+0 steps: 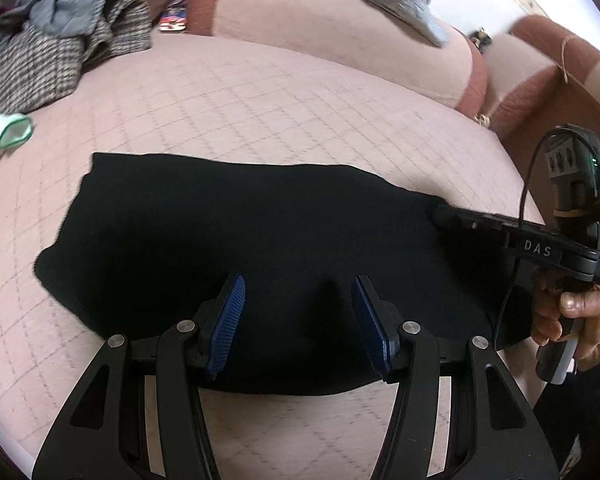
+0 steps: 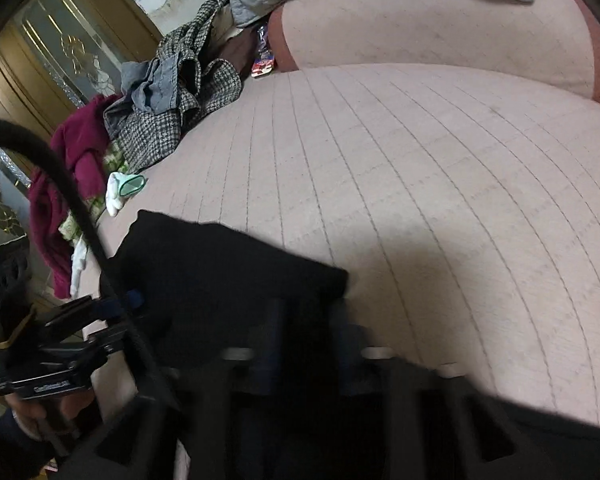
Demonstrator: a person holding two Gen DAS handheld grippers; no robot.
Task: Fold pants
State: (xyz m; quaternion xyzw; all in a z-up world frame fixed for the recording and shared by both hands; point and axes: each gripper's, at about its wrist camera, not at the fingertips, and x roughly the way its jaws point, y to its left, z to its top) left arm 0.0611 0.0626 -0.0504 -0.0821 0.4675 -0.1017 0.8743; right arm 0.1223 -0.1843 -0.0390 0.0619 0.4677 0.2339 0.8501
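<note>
The left gripper hovers with jaws wide apart and empty over the near edge of the folded black cloth pants, whose long axis runs left-right mid-frame on the pink quilted bed. The right gripper touches their right end; its jaws' state cannot be told.

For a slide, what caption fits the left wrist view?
Open left gripper over folded black pants on a pink sofa; right gripper at their edge.
</note>
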